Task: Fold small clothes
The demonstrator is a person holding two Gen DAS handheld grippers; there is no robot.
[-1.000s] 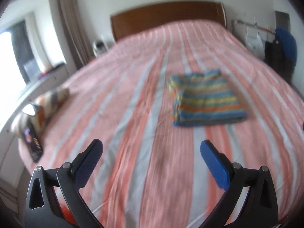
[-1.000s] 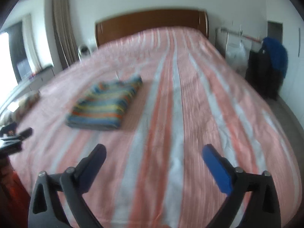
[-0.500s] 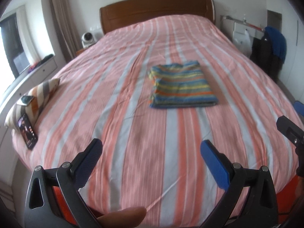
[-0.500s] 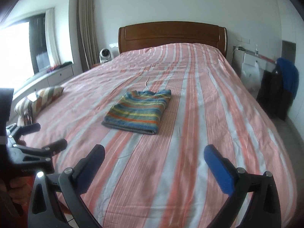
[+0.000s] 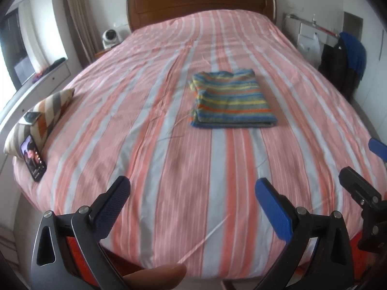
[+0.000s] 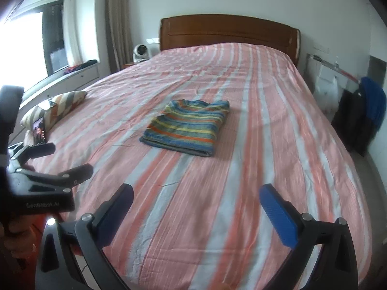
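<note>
The left gripper (image 5: 192, 205) is seen with its jaws spread wide and nothing held between them; it is positioned over the near edge of the bed, well apart from the garment. The right gripper (image 6: 197, 207) is likewise found wide open and empty, also held above the near end of the bed. Each gripper is visible at the margin of the other's view.

The bed (image 5: 169, 145) is covered by a sheet striped in pink, orange and grey-white, running lengthwise toward a wooden headboard (image 5: 200, 2) set against the far wall. Light creasing is noted in the sheet.

The folded striped garment (image 5: 229, 99) is located near the middle of the bed, lying flat in a rough rectangle, banded in blue, green, yellow and orange. Its folded edge is turned toward the near side. It is touched by neither gripper.

A chevron-patterned cushion (image 5: 41, 116) is recorded at the bed's left edge, with a small flat item resting on top that cannot be identified. A phone (image 5: 33, 160) with a lit screen is propped against the cushion's near end.

Dark and blue clothing (image 5: 348, 58) is hung to the right of the bed. A small white fan-like device (image 5: 110, 37) is seen beside the headboard. A fingertip (image 5: 157, 275) is visible at the bottom of the left wrist view.
</note>
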